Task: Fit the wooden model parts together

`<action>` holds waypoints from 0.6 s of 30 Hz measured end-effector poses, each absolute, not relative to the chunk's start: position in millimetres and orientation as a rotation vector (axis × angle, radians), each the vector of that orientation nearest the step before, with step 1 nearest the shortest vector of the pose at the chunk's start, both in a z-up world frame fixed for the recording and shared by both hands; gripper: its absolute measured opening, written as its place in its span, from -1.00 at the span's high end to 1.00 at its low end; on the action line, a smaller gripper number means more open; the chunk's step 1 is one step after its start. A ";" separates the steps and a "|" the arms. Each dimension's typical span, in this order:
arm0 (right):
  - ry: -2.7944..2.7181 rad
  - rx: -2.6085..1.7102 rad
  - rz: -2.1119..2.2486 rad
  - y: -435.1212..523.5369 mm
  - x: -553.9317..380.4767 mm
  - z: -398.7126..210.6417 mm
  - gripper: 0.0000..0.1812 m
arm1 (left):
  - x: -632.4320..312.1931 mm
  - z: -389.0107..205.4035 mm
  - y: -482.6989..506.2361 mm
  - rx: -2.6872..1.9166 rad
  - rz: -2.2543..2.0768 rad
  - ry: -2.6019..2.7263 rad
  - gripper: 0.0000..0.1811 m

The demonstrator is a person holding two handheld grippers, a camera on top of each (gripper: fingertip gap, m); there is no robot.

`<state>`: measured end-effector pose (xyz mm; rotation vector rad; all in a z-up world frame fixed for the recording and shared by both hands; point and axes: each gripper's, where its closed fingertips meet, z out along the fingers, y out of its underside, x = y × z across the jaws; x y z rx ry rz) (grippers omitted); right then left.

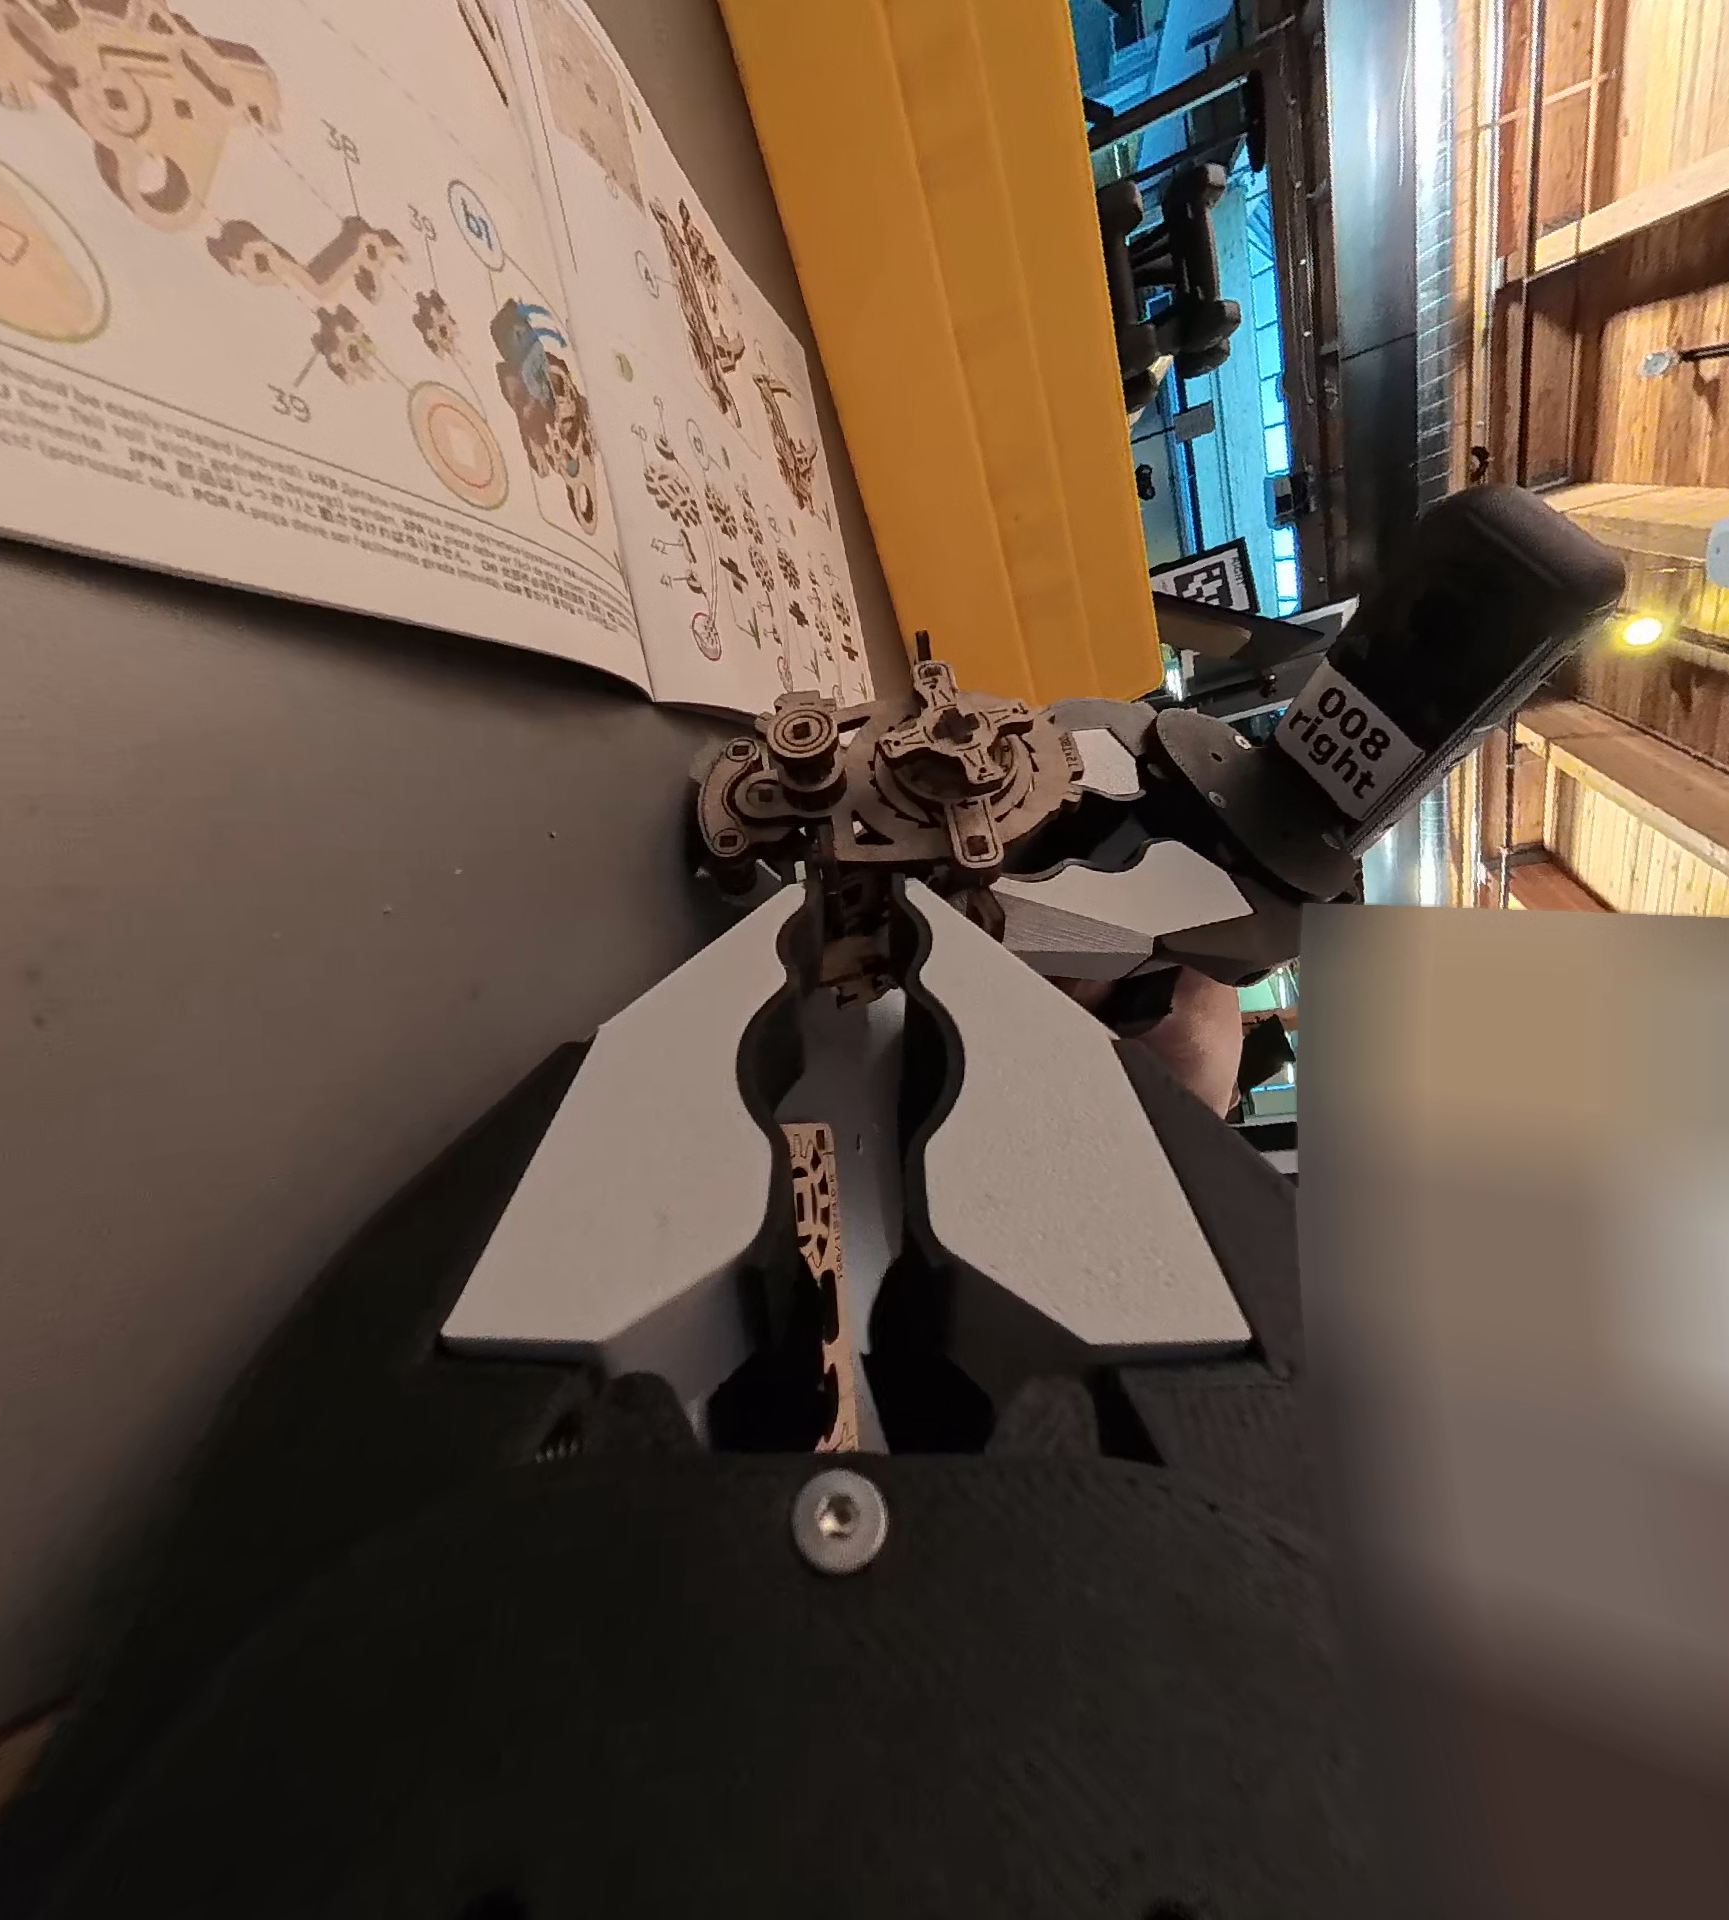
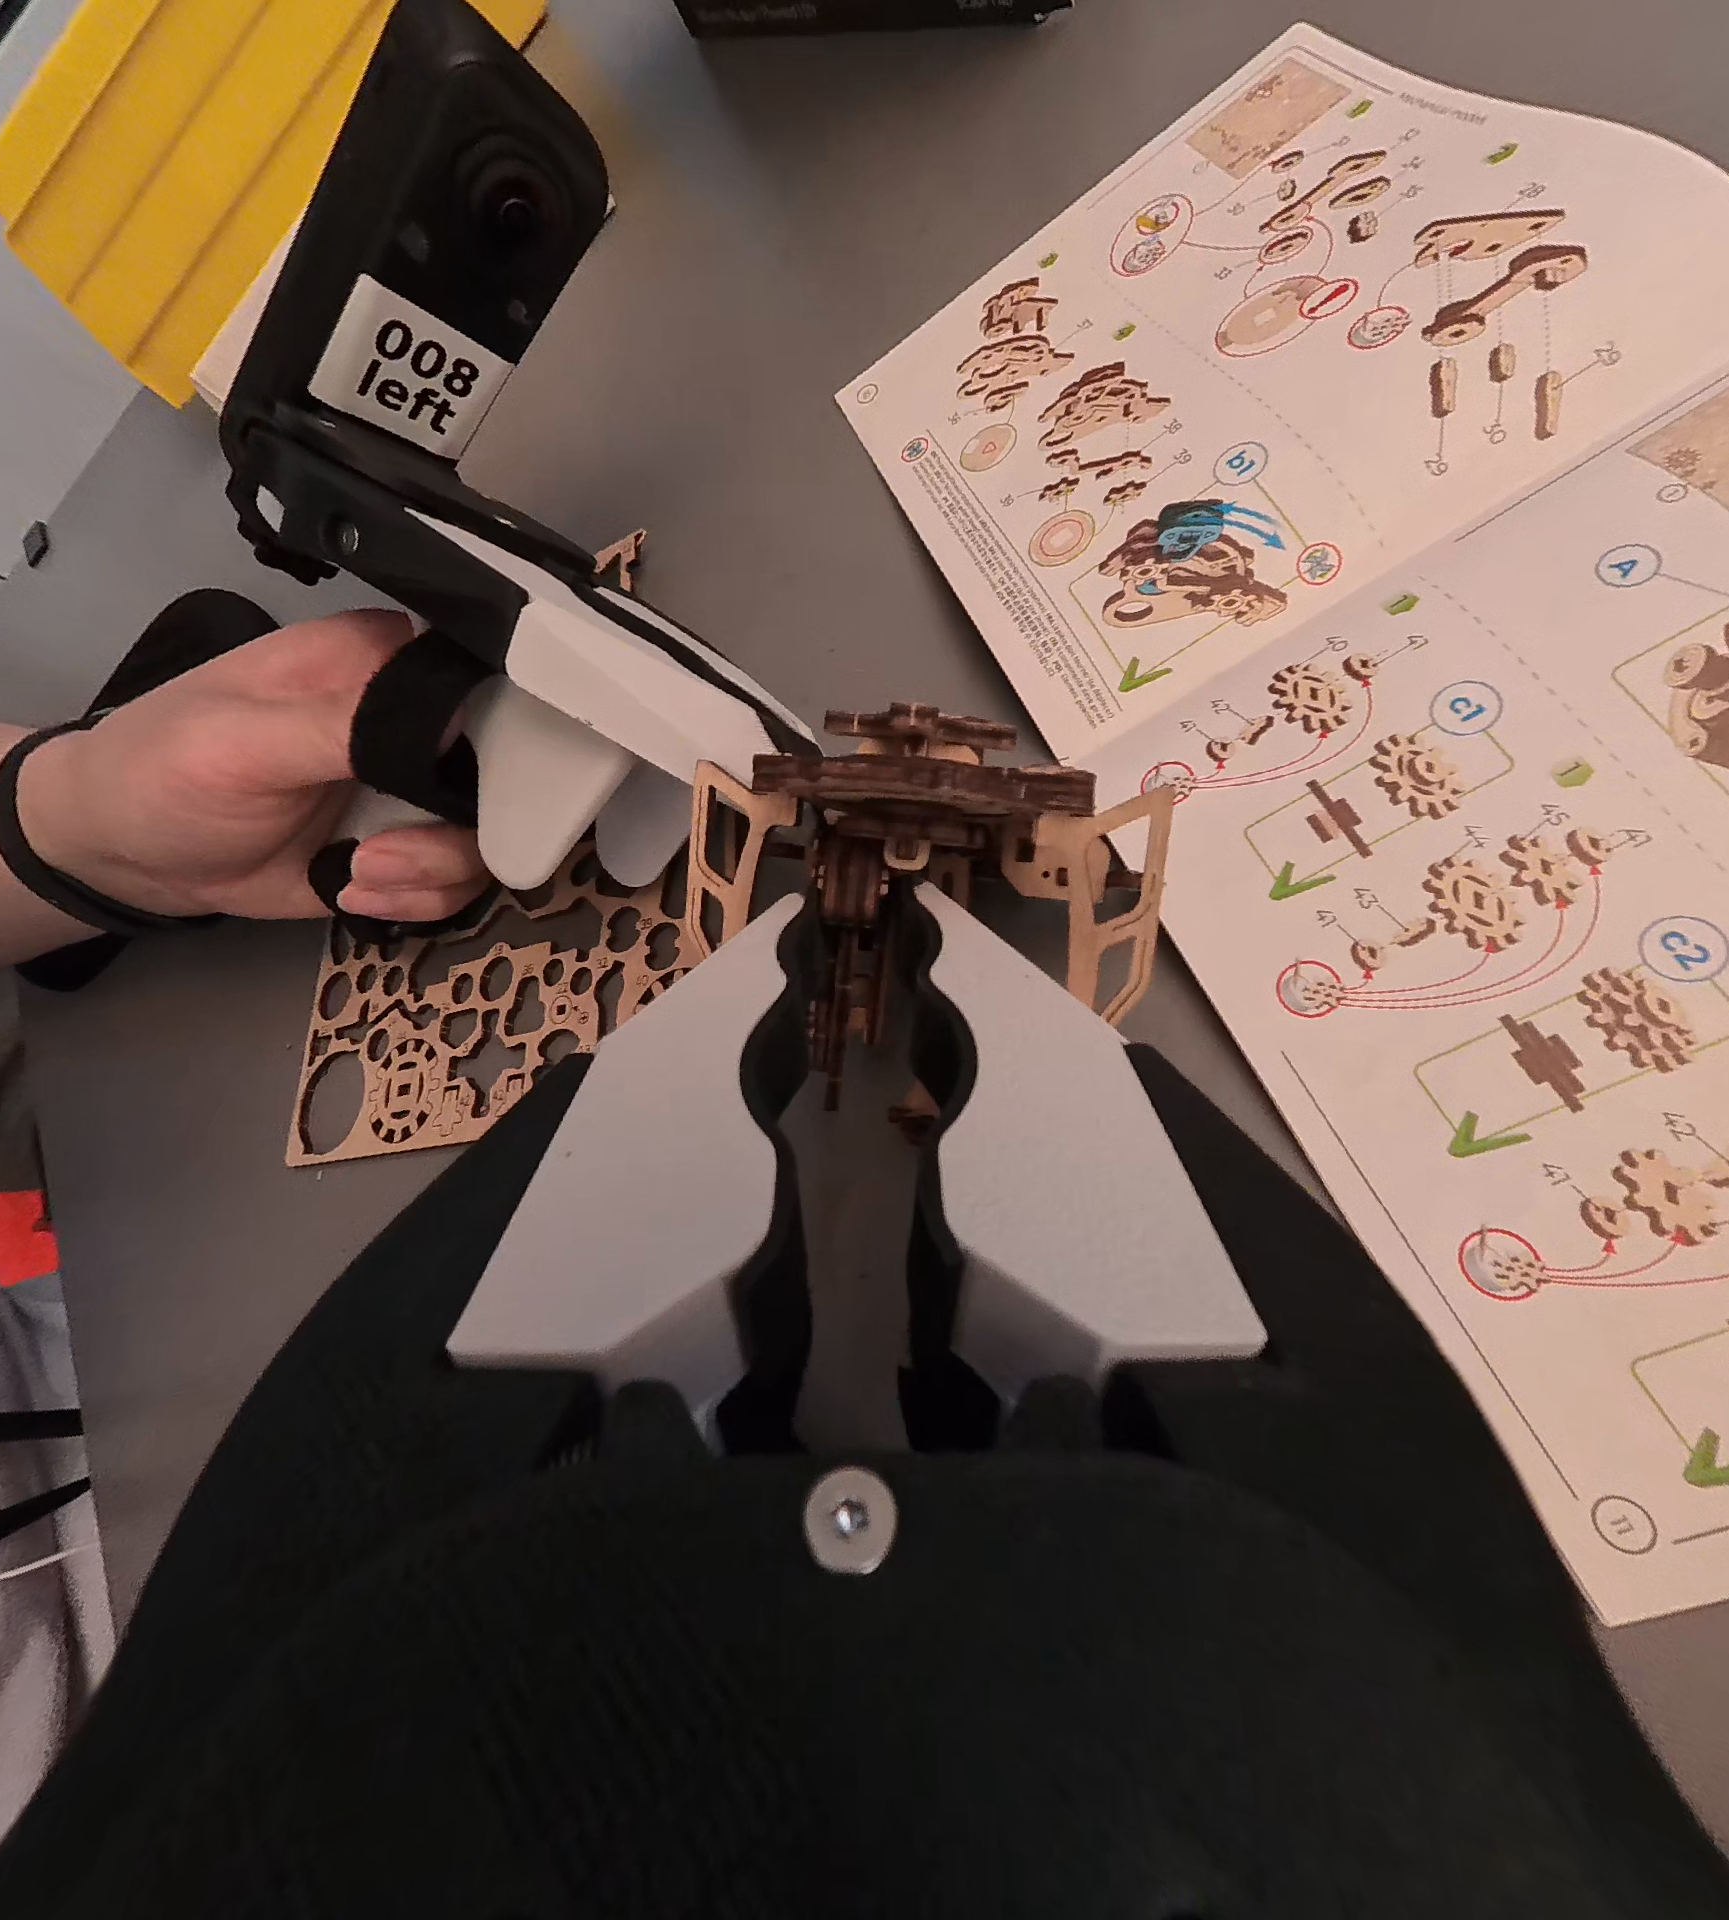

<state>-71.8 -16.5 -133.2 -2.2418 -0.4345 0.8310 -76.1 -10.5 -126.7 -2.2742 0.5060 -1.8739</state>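
I am holding the wooden gear assembly (image 2: 907, 805) above the grey table (image 2: 735, 364) with both tongs at once. My right gripper (image 2: 855, 914) is clamping its white fingers (image 2: 1026, 1039) narrowly on the stack of thin plates hanging under the assembly's flat top disc, the tips nearly meeting around that stem. My left gripper (image 1: 855, 920) is closing just as tightly on a thin piece that hangs from the same assembly (image 1: 881, 800), and in the right wrist view its tips (image 2: 787, 738) are touching the assembly's left edge. Between my left fingers (image 1: 673, 1101), closer to the camera than the assembly, a pale laser-cut strip (image 1: 824, 1278) is standing on edge; whether it is pinched there I cannot tell. My left hand (image 2: 216, 790) is wrapping the left handle, left of the assembly. The punched-out plywood sheet (image 2: 444, 1018) is lying flat below and to the left of the assembly, the open instruction booklet (image 2: 1462, 727) is spreading to its right, and a yellow ribbed plastic piece (image 2: 143, 197) is lying far to its upper left.
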 end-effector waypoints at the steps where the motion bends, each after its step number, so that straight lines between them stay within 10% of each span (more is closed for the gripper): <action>1: -0.431 -2.243 0.832 -16.6 -71.5 -133.0 0.86 | -75.6 -125.9 -10.4 -2.269 -1.876 0.502 0.88; 18: -0.476 -2.293 0.676 -17.8 -69.7 -134.2 0.87 | -75.2 -123.9 -11.1 -2.291 -1.941 0.417 0.83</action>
